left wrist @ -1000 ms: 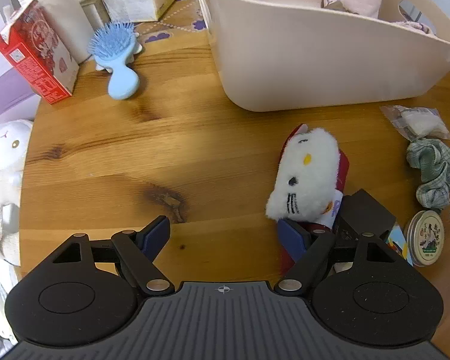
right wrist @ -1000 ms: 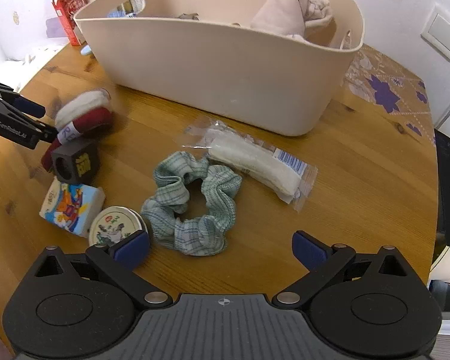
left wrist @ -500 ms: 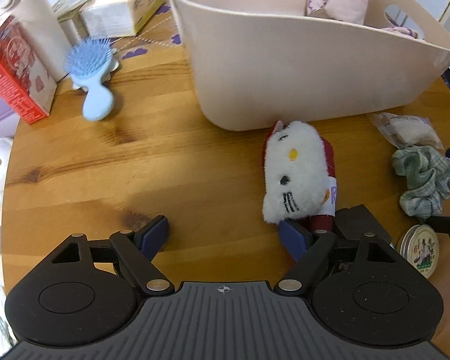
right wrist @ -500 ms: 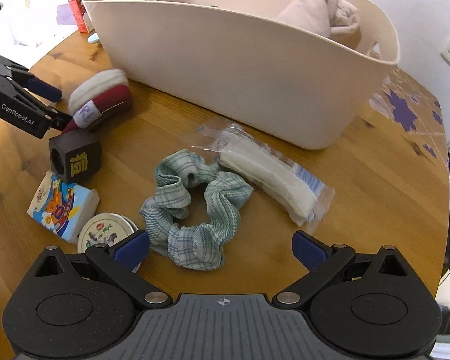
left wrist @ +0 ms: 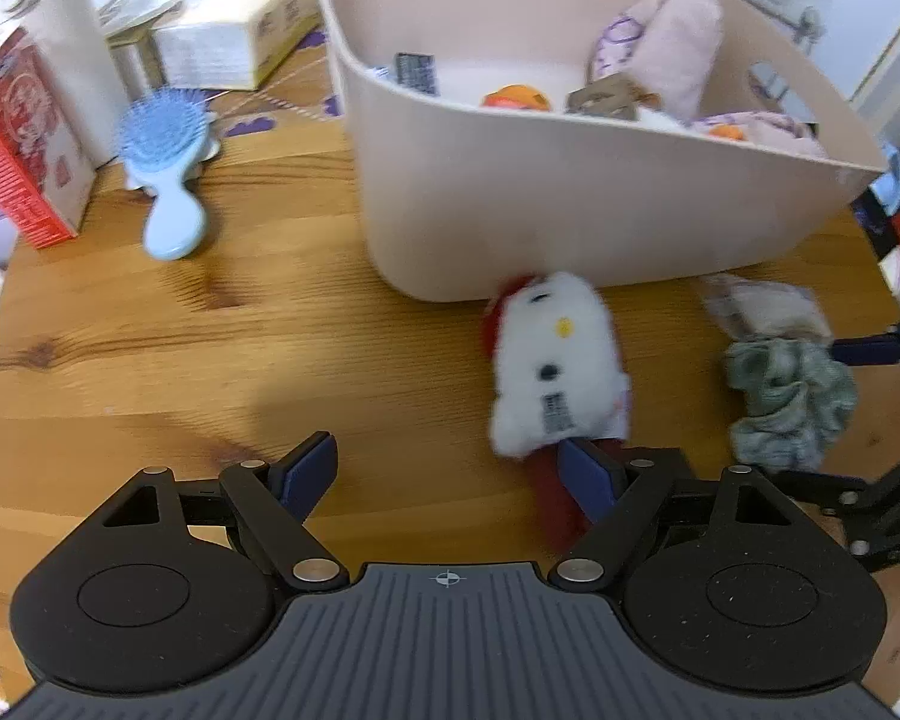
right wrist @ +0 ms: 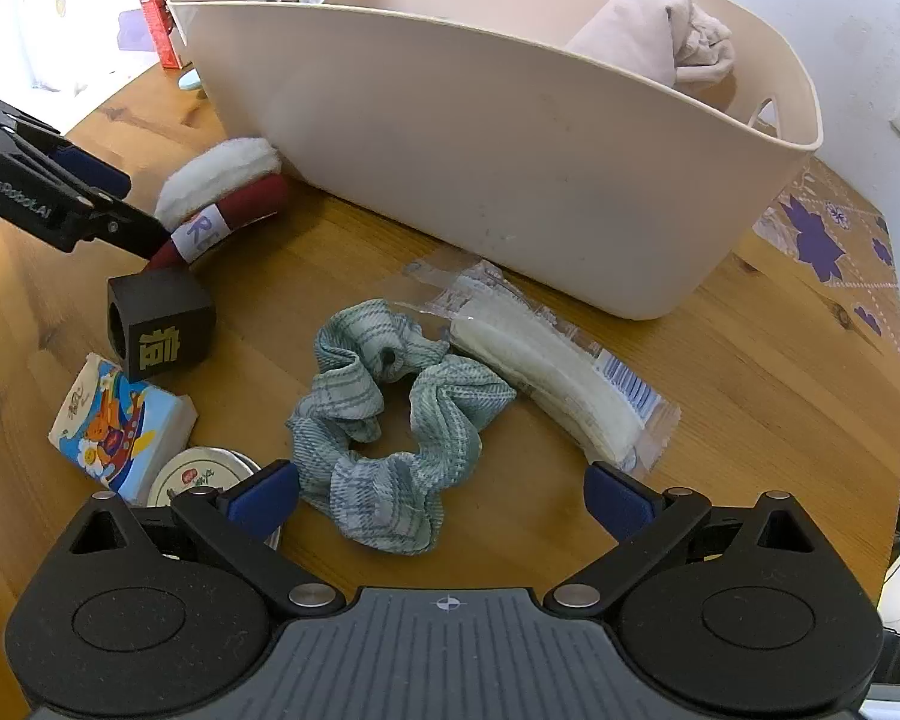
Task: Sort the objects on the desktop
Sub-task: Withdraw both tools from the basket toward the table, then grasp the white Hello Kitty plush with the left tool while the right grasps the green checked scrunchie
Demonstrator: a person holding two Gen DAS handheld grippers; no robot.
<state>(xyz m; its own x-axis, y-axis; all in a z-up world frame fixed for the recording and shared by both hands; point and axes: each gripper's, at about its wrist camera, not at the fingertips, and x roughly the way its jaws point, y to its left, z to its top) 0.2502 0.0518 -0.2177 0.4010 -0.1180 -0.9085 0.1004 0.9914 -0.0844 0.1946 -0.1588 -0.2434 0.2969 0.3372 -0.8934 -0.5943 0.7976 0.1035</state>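
Observation:
A white and red plush toy lies on the wooden table against the front wall of the beige basket. My left gripper is open; its right pad rests against the toy's red end, with the rest of the toy ahead of that finger. In the right wrist view the toy and the left gripper are at the far left. My right gripper is open just short of a green checked scrunchie. A clear plastic packet lies right of the scrunchie, near the basket.
A black cube, a cartoon tissue pack and a round tin lie left of the scrunchie. A blue hairbrush, red carton, tissue box and white bottle stand at the back left. Cloth items fill the basket.
The left gripper has advanced toward the basket, and the plush toy now lies against the basket wall. The right gripper has moved closer to the scrunchie. Both stay open.

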